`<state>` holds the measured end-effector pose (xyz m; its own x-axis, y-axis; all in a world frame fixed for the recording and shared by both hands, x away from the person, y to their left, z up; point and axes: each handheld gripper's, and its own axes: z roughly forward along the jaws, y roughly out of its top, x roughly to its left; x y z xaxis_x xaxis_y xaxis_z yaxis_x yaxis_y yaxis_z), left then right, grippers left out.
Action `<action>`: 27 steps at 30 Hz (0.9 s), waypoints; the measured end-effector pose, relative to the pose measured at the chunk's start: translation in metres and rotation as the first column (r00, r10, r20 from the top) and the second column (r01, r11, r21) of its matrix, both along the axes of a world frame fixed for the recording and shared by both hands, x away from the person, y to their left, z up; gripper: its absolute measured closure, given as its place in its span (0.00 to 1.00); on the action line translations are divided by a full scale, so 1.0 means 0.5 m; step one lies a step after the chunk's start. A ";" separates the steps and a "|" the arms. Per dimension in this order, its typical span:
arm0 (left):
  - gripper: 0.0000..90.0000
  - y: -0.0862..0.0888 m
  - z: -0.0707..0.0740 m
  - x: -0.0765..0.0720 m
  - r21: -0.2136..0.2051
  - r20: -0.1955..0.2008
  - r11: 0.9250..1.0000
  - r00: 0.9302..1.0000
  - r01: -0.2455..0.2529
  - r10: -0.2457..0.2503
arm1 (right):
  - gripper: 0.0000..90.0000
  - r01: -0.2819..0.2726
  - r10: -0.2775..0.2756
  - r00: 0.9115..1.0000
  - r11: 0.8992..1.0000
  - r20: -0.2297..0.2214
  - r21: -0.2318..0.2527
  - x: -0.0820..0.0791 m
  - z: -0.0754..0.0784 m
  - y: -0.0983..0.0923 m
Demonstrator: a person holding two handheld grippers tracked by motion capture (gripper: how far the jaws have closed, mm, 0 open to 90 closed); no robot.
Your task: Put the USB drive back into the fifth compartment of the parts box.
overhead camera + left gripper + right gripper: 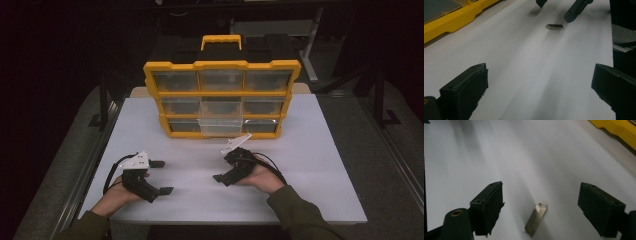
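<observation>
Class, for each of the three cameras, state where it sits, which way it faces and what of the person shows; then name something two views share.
High view: above the person's side, facing forward and down on the white table and yellow drawer organiser; forearms, hands, left tongs and right tongs show.
Left gripper view: on the left tongs, facing the right tongs.
Right gripper view: on the right tongs, facing the tabletop.
Shared: both gripper views show the small silver metal USB stick.

The person wears dark green sleeves [295,210]. Each hand holds a black gripper with a grey three-cornered plate [136,161] on top, a black cable [274,167], and two blocky black fingers [487,205].
</observation>
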<state>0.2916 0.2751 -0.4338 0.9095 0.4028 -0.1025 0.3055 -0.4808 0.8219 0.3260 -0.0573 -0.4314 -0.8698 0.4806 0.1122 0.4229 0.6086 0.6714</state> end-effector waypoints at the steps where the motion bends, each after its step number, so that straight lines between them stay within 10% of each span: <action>1: 0.00 0.000 0.000 0.000 0.000 0.000 1.000 1.000 0.000 0.000 | 0.22 0.000 0.000 1.000 1.000 0.000 0.000 0.000 0.000 0.000; 27: 0.00 -0.002 -0.002 -0.003 0.001 0.003 1.000 1.000 -0.001 0.001 | 0.47 -0.021 0.021 1.000 0.998 -0.005 -0.051 -0.013 -0.018 -0.005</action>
